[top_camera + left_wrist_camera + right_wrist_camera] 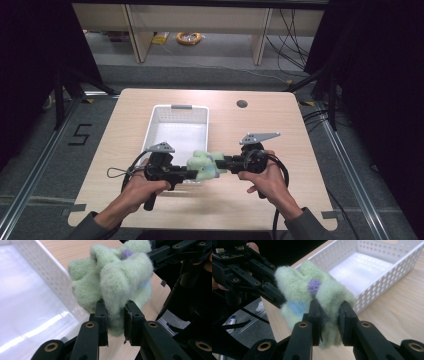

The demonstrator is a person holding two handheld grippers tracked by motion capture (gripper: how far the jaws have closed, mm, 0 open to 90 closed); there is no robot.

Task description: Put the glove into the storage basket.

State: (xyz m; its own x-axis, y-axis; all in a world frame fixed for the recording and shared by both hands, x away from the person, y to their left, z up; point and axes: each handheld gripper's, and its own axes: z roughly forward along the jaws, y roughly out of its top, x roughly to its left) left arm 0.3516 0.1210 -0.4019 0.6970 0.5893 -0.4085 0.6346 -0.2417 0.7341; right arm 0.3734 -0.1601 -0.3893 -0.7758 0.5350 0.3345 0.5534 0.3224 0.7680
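Left gripper view: left gripper [116, 320] has its two black jaws clamped on a fold of the pale green fuzzy fleece cloth [112, 282], bunched into a lump with a small purple dot and a light blue patch. Right gripper view: right gripper [329, 320] pinches the opposite fold of the same cloth [312, 292], jaws pressed into the pile, not fully together because fabric sits between them. Cloth hangs off the table, held between both grippers, which face each other; its long axis runs roughly left to right from one gripper to the other, and it is short and crumpled, not stretched. Key relation: high view puts the held cloth [205, 165] over the near short edge of the white perforated plastic basket [180, 131], basket interior lying ahead of the grippers, away from the person. Both hands sit about equally near that rim, left gripper [187, 174] maybe slightly closer to it, right gripper [226, 162] just off its near right corner. Likely next: carry forward and lower into basket, needs both to go together. Basket looks empty, on a light wooden table [280, 130] with a dark round hole near the far right. Beyond: grey floor, cables, pale wooden furniture legs, dark curtains at the sides.
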